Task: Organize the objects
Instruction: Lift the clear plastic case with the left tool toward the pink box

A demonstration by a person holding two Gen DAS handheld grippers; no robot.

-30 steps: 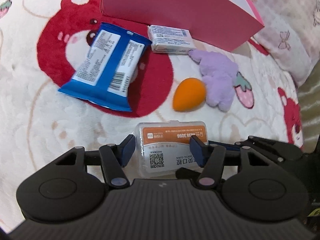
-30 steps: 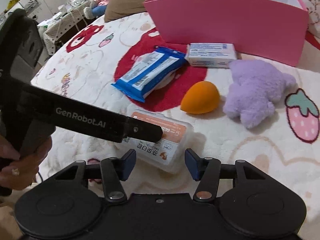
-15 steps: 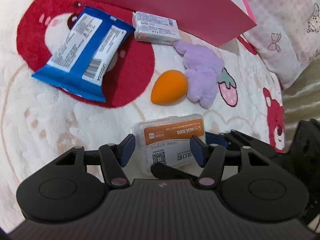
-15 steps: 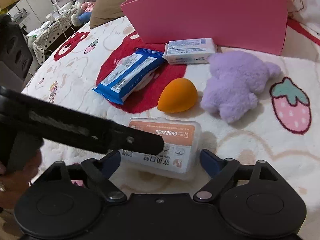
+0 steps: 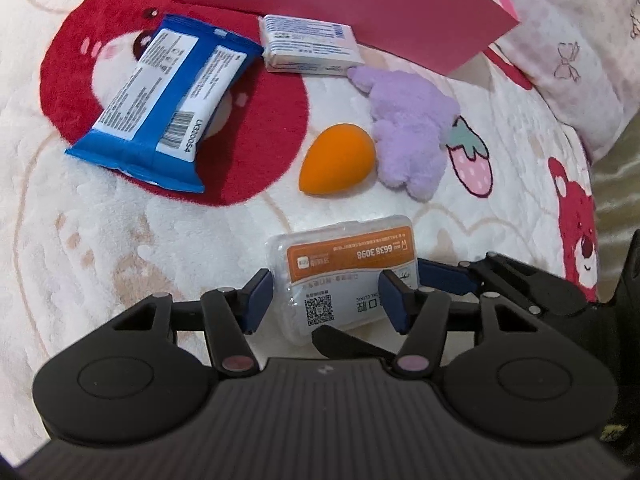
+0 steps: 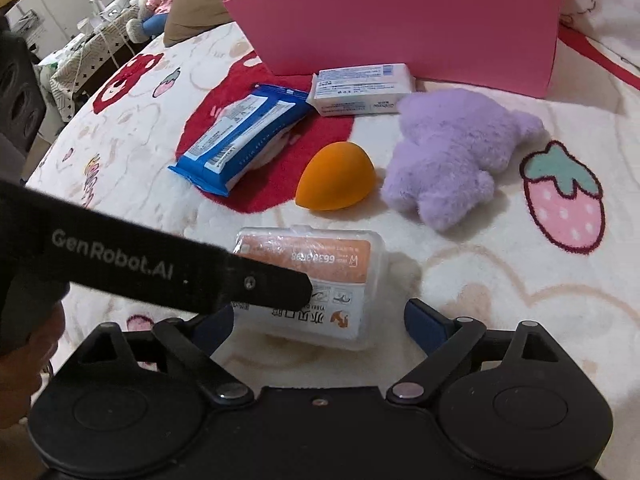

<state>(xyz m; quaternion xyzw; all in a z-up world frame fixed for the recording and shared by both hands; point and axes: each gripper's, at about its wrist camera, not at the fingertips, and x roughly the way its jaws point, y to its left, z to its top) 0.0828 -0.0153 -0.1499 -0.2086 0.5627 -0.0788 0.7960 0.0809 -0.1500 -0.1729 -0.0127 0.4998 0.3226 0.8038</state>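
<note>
Clear plastic case [image 5: 344,272] with orange label, flat on the blanket, near orange sponge [image 5: 338,159].

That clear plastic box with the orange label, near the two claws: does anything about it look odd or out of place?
Nothing looks damaged or spilled. The clear plastic box lies flat on the blanket, label upside down to the left camera. The only oddity: both claws crowd it, the left claw straddling it while the right claw is closing around it.
</note>
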